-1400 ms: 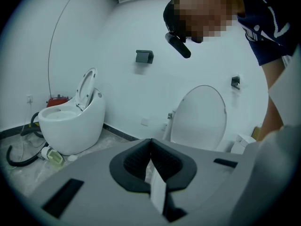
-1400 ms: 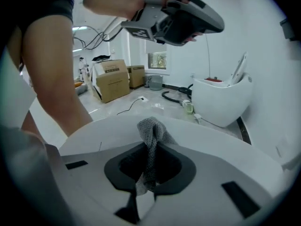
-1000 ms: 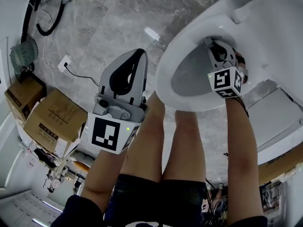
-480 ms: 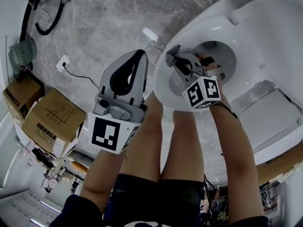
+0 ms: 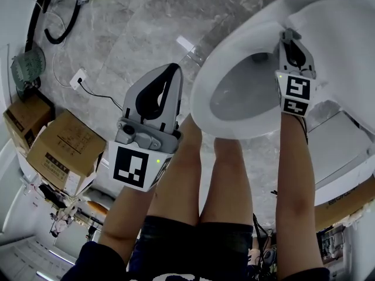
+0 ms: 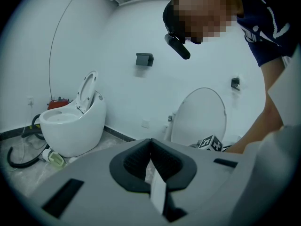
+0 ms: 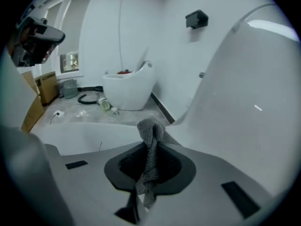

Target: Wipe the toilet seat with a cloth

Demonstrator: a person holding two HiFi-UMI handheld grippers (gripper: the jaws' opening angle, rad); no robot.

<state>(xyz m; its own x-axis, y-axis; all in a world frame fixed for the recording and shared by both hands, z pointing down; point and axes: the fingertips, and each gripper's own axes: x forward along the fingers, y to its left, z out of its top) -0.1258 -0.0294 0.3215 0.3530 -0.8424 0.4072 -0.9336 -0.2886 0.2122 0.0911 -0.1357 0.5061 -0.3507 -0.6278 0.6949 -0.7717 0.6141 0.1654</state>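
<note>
The white toilet seat [image 5: 203,92] rings the bowl at the upper right of the head view, with the raised lid [image 5: 345,34] behind it. My right gripper [image 5: 288,37] rests on the seat's right rear part, close to the lid. It is shut on a grey mesh cloth [image 7: 149,149], which bunches up between its jaws and pokes out past them. The seat's rim [image 7: 80,131] curves off to the left of the cloth. My left gripper [image 5: 169,70] hangs over the floor left of the toilet, shut with nothing in it; its jaws meet in the left gripper view [image 6: 150,143].
A person's bare legs [image 5: 193,174] stand just in front of the bowl. Cardboard boxes [image 5: 61,145] sit at the left, with a wall socket and cable [image 5: 79,78] and a black hose [image 5: 55,25] on the marble floor. A second toilet [image 6: 73,126] stands farther off.
My right gripper swept with the cloth from the seat's right side across to its front left rim, then back to the right rear near the lid. The left gripper stayed still.
</note>
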